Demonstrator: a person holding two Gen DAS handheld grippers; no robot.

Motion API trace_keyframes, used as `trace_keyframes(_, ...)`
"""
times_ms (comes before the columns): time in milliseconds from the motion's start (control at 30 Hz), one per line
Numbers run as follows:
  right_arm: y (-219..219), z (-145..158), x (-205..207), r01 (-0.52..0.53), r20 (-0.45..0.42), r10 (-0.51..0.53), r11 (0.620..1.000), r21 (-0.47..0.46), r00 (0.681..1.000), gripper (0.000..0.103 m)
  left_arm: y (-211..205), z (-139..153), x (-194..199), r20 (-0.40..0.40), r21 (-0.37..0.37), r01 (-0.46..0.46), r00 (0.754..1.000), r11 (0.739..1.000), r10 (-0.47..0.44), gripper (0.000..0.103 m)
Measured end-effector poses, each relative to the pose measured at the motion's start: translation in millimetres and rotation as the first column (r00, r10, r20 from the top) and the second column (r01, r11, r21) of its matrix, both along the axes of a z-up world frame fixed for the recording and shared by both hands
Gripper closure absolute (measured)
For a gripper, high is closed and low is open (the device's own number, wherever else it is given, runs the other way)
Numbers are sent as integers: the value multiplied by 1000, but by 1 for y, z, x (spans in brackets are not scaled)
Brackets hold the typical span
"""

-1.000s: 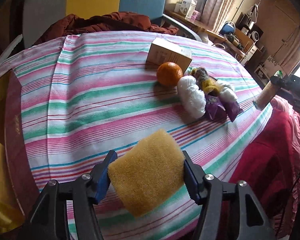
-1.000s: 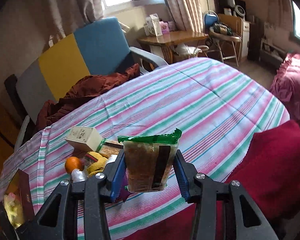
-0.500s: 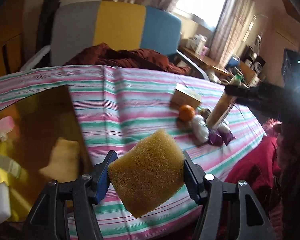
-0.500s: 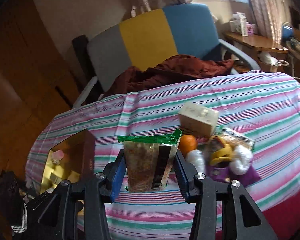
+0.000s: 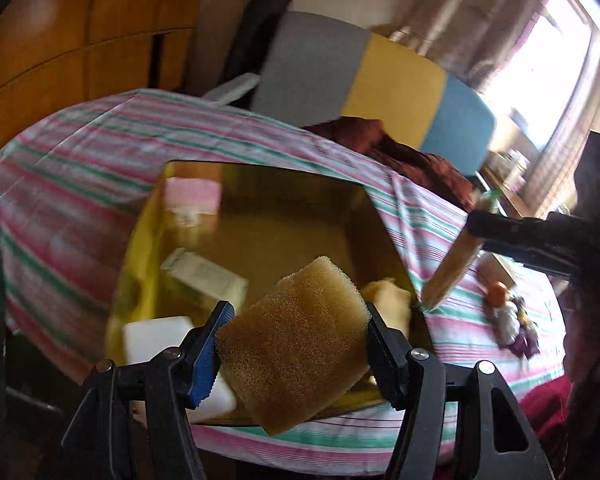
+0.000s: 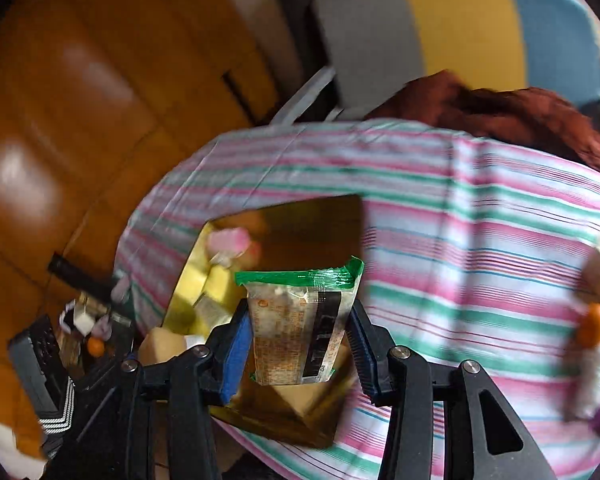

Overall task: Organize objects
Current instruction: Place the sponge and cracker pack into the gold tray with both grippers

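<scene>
My left gripper (image 5: 294,346) is shut on a tan sponge (image 5: 296,344) and hangs over the near edge of an open gold box (image 5: 300,208) on the striped table. Inside the box lie a pink pack (image 5: 192,196), a pale carton (image 5: 204,278) and a white block (image 5: 156,336). My right gripper (image 6: 298,338) is shut on a clear snack packet with a green top (image 6: 300,320), above the same gold box (image 6: 320,220). In the left wrist view that packet (image 5: 456,264) and the right gripper's black arm (image 5: 540,236) reach in from the right.
An orange (image 5: 496,292) and a pile of small wrapped items (image 5: 514,326) lie on the striped cloth (image 5: 80,168) to the right. A grey, yellow and blue chair (image 5: 380,80) with a brown garment (image 6: 500,108) stands behind the table. Wooden cabinets (image 6: 60,100) are on the left.
Both grippers have swung left from the pile of items toward the gold box, still holding the sponge and the snack packet. The box now fills the middle of both views.
</scene>
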State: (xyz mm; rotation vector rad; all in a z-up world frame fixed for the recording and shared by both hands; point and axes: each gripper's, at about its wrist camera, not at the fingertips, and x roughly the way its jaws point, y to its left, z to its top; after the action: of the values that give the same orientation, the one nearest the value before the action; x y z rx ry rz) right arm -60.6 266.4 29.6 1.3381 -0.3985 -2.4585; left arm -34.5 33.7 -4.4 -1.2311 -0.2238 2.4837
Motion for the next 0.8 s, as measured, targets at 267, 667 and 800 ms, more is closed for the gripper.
trace_keyframes(267,-65,-13,-34,-83,-3,83,994,-70,997,10,-23,-30,-8,130,70,1,991,998,-10,19)
trace_keyframes(667,-53,-30,2,-16,0,16,999,52,1000,0,-36,-29,-4,90,13,-79,993,997,77,19)
trace_keyframes(800,-49,-27,17,-1,-52,6,994,112,999,0,-28,-18,1,29,-47,-85,996,995,86,19)
